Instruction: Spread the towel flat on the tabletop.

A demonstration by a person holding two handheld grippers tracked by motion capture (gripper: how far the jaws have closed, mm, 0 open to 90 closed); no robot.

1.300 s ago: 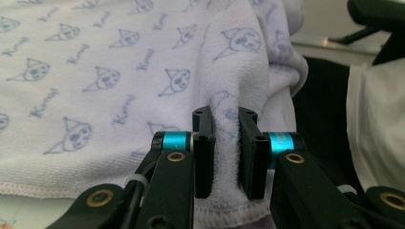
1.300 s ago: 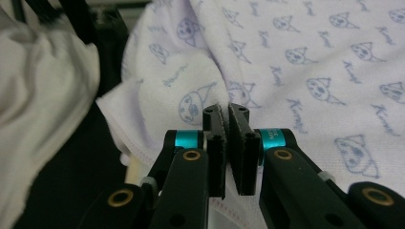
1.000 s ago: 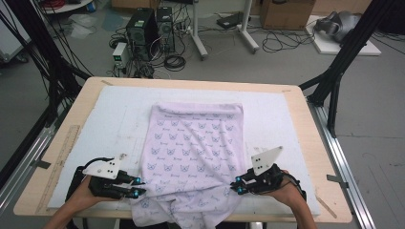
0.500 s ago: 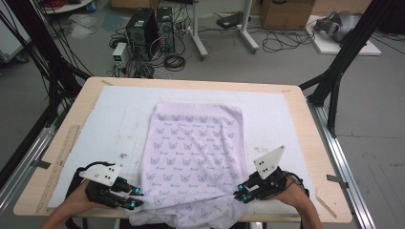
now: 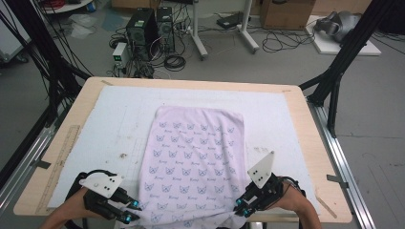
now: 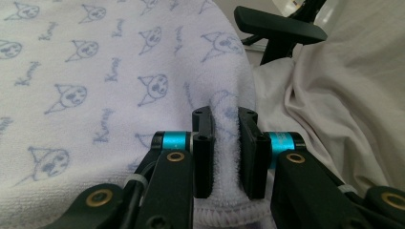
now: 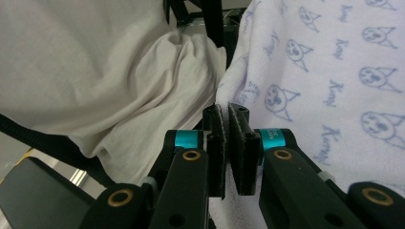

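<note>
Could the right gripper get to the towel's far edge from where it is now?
Probably not yet: the right gripper is clamped on the towel's near corner at the table's near edge, so it would have to let go first.

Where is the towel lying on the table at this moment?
In the high view the towel lies flat in the middle of the white mat, its near edge hanging over the table's front, where the left gripper and right gripper pinch its corners.

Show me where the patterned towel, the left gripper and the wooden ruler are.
patterned towel [image 5: 198, 152], high view, middle of the cloth.
left gripper [image 5: 130, 211], high view, between its fingertips at the towel's near corner.
wooden ruler [image 5: 61, 162], high view, mid-length.
</note>
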